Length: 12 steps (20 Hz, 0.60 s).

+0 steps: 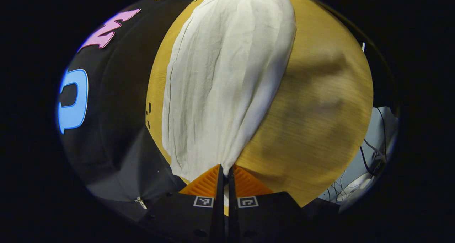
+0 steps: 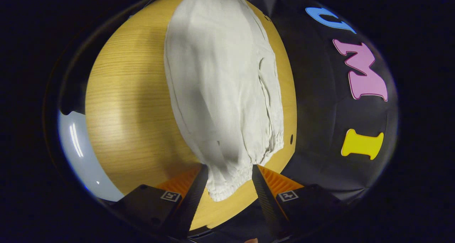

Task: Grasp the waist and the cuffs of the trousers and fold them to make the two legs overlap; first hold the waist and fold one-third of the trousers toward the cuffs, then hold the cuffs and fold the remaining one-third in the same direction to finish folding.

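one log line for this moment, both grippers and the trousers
left gripper: shut on trousers end | right gripper: open, straddling gathered waist | trousers: flat on wooden table

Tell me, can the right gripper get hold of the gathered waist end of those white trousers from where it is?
Probably yes. The right gripper is open, and the waist of the trousers already lies between its fingers on the table, with nothing in between.

Left gripper (image 1: 224, 170): fingers drawn together, nearly touching, clamping a bunched end of the trousers (image 1: 227, 79) between them. Right gripper (image 2: 227, 173): fingers spread wide apart (the gathered waistband lies in the gap), neither finger visibly pressing the cloth.
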Available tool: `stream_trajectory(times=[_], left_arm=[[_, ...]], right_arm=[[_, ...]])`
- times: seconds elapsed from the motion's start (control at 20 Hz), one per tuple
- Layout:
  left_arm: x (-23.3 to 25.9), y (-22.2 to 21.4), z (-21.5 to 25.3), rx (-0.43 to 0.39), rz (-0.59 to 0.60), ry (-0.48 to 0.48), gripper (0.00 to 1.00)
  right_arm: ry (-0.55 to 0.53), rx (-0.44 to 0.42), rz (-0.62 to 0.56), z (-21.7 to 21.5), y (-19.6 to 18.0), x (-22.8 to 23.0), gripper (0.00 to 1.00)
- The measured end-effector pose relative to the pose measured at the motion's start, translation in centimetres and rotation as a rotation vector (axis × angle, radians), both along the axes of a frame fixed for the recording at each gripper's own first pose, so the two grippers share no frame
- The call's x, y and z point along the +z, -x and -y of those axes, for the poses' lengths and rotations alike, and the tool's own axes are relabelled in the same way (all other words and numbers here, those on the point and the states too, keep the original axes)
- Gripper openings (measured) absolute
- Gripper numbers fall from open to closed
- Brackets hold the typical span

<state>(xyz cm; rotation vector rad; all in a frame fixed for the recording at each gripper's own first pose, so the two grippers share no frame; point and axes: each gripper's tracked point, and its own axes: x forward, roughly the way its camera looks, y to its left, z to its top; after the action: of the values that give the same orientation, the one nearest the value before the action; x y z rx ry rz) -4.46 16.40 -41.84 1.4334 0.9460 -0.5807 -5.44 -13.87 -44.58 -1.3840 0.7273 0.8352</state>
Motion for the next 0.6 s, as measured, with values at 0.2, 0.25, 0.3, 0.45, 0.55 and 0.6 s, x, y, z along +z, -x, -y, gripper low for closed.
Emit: stream_trajectory(times=[0.2,0.25,0.3,0.45,0.55,0.6], left_arm=[[0.0,-0.1,-0.3,0.013,0.003,-0.003,0.11],[0.0,-0.1,-0.3,0.025,0.003,0.002,0.11],[-0.1,-0.1,-0.2,0.038,0.002,0.01,0.11],[0.0,-0.2,-0.1,0.067,-0.007,0.028,0.06],[0.1,0.0,-0.2,0.082,-0.012,0.033,0.06],[0.3,0.0,-0.2,0.086,-0.004,0.037,0.06]], right_arm=[[0.019,-0.09,-0.056,0.5,0.0,-1.7,0.57],[0.027,-0.115,-0.074,0.8,0.3,-2.1,0.4],[0.041,-0.13,-0.083,0.8,0.3,-2.6,0.28],[0.035,-0.196,-0.117,0.3,0.6,-2.2,0.05],[0.001,-0.245,-0.158,0.1,0.5,-1.7,0.05],[-0.016,-0.256,-0.152,-0.1,0.2,-1.2,0.05]])
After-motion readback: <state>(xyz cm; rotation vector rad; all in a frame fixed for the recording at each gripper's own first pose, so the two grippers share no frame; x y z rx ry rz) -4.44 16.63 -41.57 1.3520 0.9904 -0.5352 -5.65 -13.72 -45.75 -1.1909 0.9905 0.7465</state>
